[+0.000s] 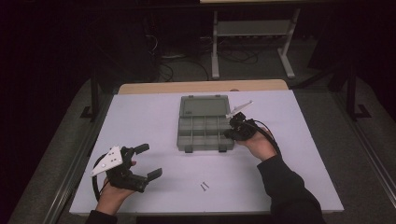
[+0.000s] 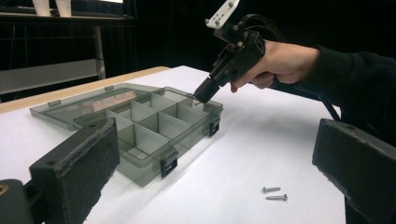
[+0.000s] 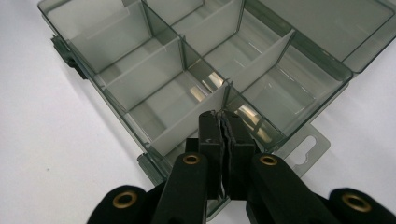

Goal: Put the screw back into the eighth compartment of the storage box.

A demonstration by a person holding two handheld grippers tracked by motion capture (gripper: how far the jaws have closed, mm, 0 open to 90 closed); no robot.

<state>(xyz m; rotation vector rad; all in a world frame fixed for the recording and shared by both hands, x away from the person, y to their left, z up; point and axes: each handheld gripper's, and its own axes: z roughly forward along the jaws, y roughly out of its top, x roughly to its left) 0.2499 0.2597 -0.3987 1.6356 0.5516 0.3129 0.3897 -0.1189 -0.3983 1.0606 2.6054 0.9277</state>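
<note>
Right gripper [image 1: 232, 132] fingers pressed together, tips at the near-right corner cell of the organizer box [image 3: 299, 88]; thin divider walls [image 3: 187, 123] stand just ahead of and beside the fingers, so tight passage there. Open lid [image 1: 204, 105] lies flat beyond them. Left gripper [image 1: 152, 161] fingers spread wide, bare surface [image 1: 140, 116] between and ahead of them. Two screws [image 1: 204, 186] lie off to their right, well apart from the box.
</note>
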